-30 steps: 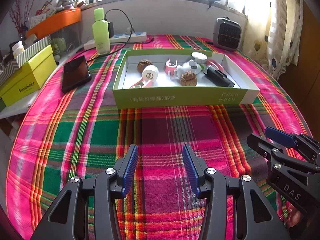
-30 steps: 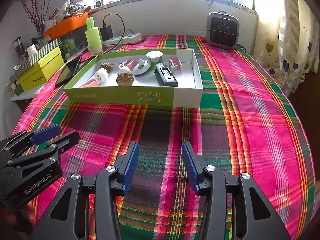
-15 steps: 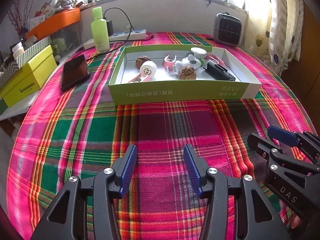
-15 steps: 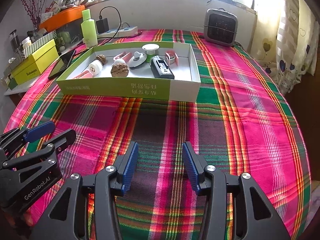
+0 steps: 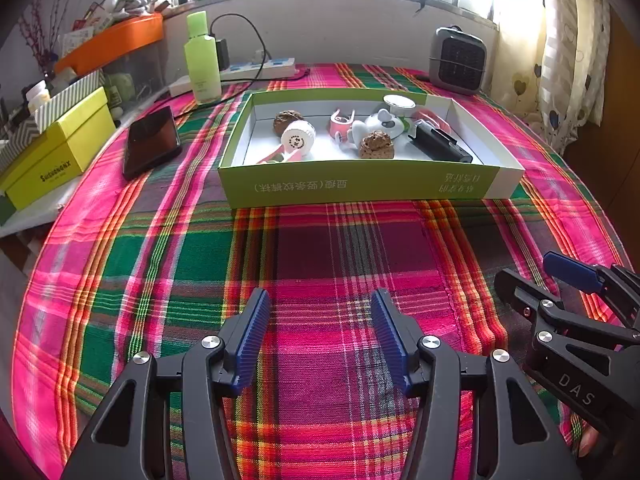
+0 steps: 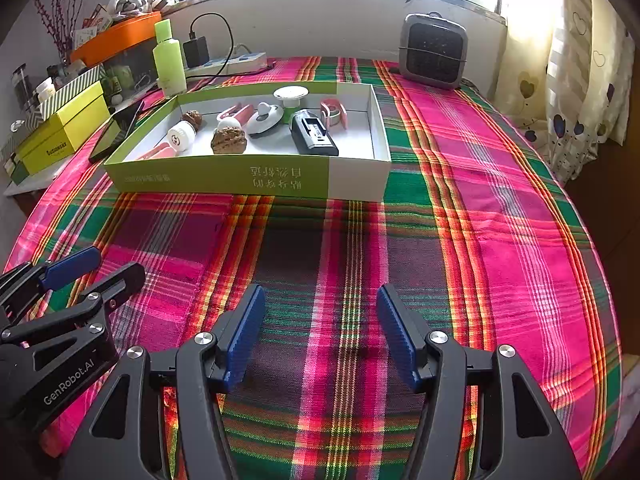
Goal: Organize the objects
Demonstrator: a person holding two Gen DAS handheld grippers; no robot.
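Observation:
A shallow green and white box (image 5: 360, 190) (image 6: 248, 182) lies on the plaid tablecloth and holds several small items: two walnuts (image 5: 376, 145) (image 6: 228, 141), a white round cap (image 5: 298, 140), a black device (image 5: 440, 145) (image 6: 314, 136), a pink clip (image 5: 342, 122) and a white lidded piece (image 6: 264, 118). My left gripper (image 5: 320, 332) is open and empty, over the cloth well short of the box. My right gripper (image 6: 320, 332) is open and empty beside it, also short of the box. Each gripper shows at the edge of the other's view.
A black phone (image 5: 150, 146) lies left of the box. A green bottle (image 5: 202, 60), a power strip with charger (image 5: 260, 68), a yellow-green box (image 5: 52, 160) and an orange tray (image 5: 112, 42) stand at the back left. A small grey heater (image 6: 434, 56) stands at the back right.
Both grippers have drawn back slightly from the box and stayed open. The right gripper's jaws stand a little wider than before. Nothing in the box has moved.

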